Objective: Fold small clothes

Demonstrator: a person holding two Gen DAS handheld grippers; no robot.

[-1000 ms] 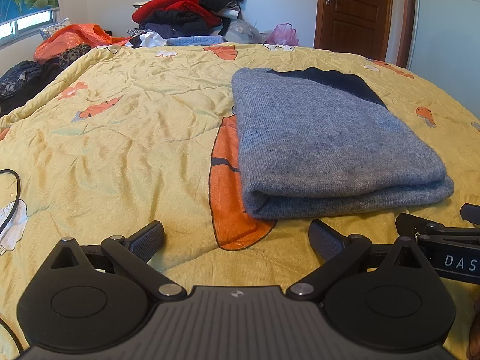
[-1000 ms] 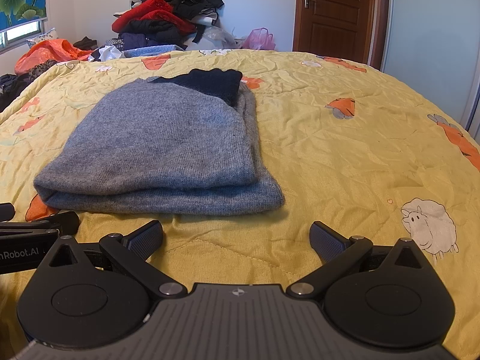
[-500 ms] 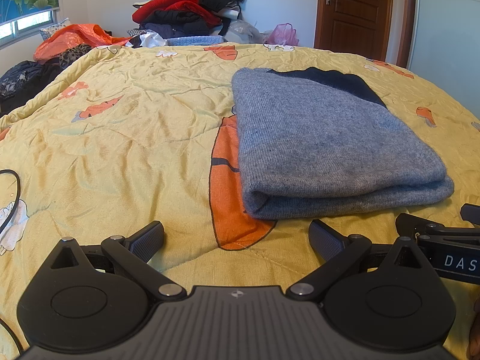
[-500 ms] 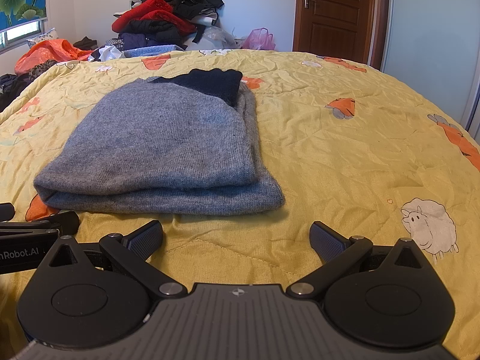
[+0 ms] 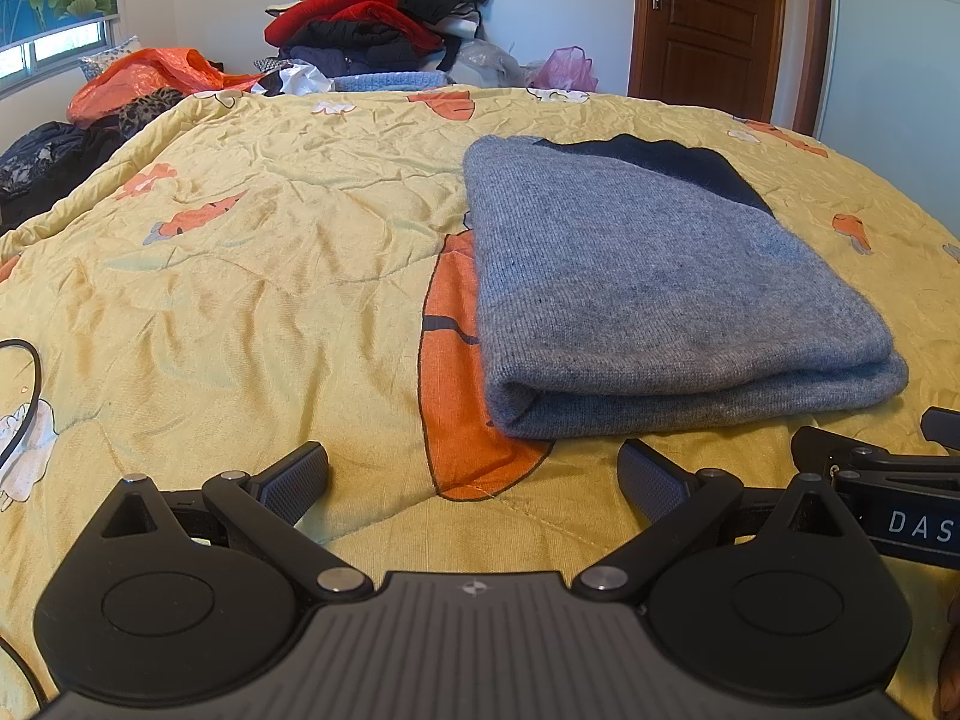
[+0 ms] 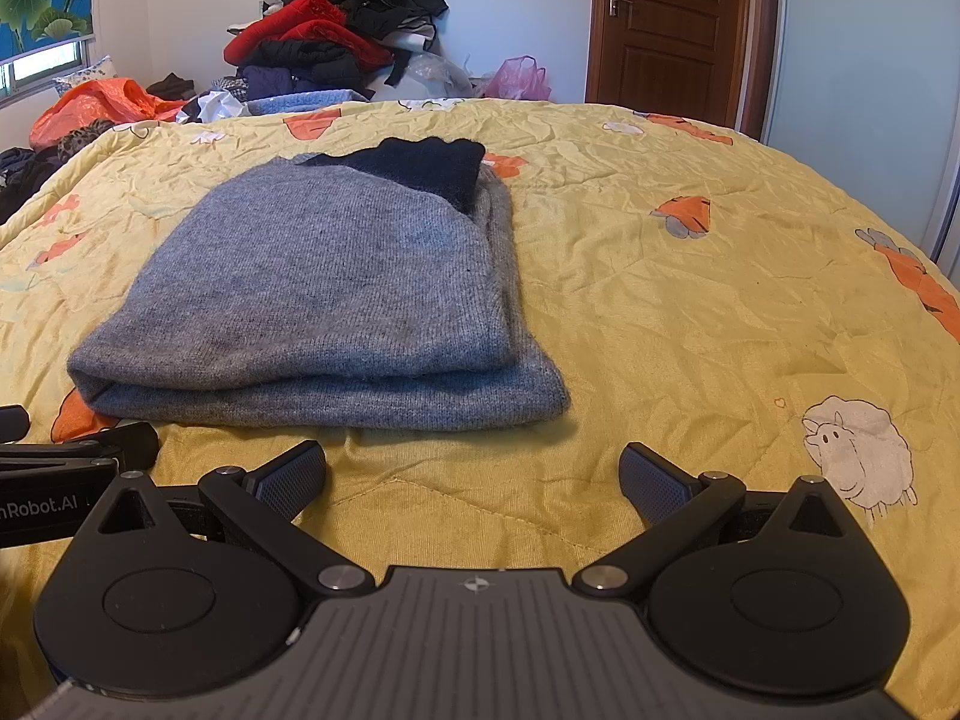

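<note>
Item: grey knit sweater [image 5: 654,276], folded into a stacked rectangle with its dark navy part [image 6: 420,165] showing at the far end, lying flat on the yellow quilted bed [image 5: 240,276], fold edge nearest, probably set down as finished. Left gripper [image 5: 474,474] and right gripper [image 6: 474,474]: both spread wide, empty, side by side just short of the sweater. Background: heap of unfolded clothes [image 6: 336,42], presumably awaiting folding.

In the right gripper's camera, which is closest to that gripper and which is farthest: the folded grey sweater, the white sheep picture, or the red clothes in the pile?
1. White sheep picture, just ahead, right side.
2. Folded grey knitted sweater, ahead, left.
3. Red clothes, far back in the pile.

Sheep and sweater's near edge are nearly tied.
</note>
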